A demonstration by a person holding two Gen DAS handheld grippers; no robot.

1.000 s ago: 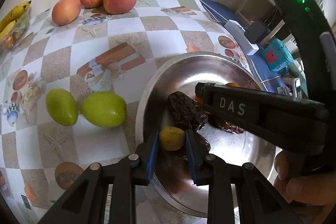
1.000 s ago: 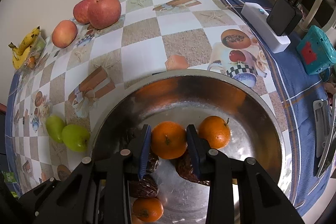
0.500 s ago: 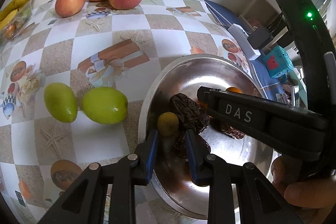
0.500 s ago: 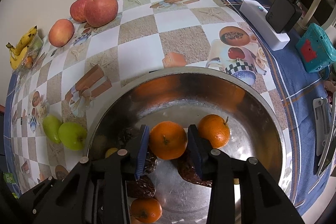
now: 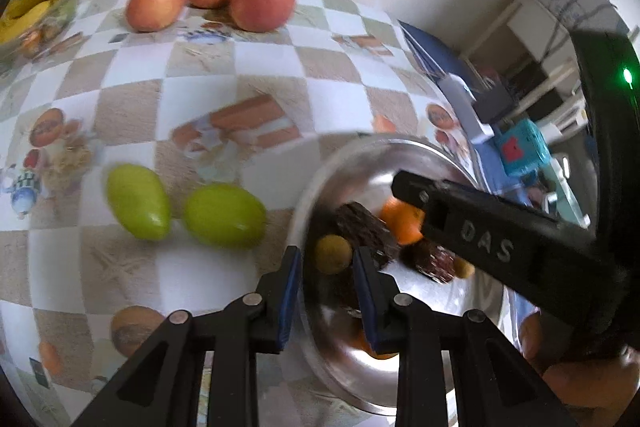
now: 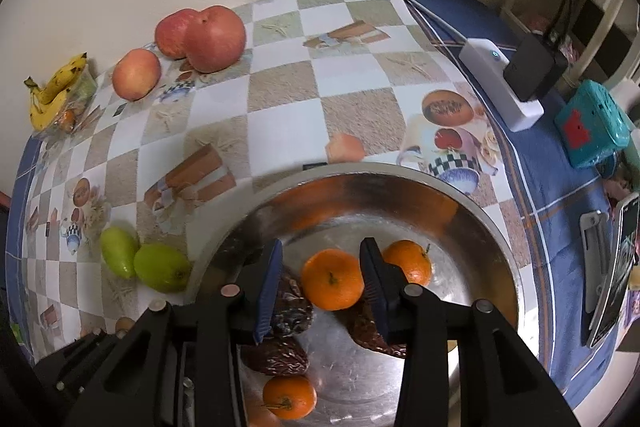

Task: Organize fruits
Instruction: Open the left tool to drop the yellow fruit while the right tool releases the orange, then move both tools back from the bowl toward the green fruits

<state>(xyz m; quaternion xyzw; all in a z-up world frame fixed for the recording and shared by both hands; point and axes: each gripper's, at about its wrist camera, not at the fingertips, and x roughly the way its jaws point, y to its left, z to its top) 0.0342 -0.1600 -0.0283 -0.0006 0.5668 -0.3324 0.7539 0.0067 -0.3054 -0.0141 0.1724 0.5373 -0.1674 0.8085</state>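
Fingers (image 5: 289, 291) of the left gripper (image 5: 325, 257) are drawn nearly together over the near edge of the steel bowl (image 6: 380, 171). A small yellow-brown fruit (image 5: 333, 254) shows between their tips. A thin slit is visible on each side of it, so I judge that it lies in the bowl and is not clamped, though the blur makes this uncertain.

The right gripper (image 6: 320, 259) points steeply down into the same bowl with its fingers (image 6: 268, 287) apart around an orange (image 6: 332, 279). The right pad is at the orange's edge, the left pad stands clear of it – this is a bracket, not a grip.

The bowl is the mixed place: two more oranges (image 6: 408, 261) and some dark wrinkled fruits (image 6: 276, 355) lie there together. On the checkered surface (image 6: 280, 123) the kinds are already apart – three apples (image 6: 200, 35) by the wall, two green fruits (image 6: 160, 267) touching each other near the bowl, bananas (image 6: 52, 91) at the far corner. So each gripper probably stands over one kind in order to lift it out to its own group. The orange is round and smooth; a centred squeeze is needed or it may roll away.
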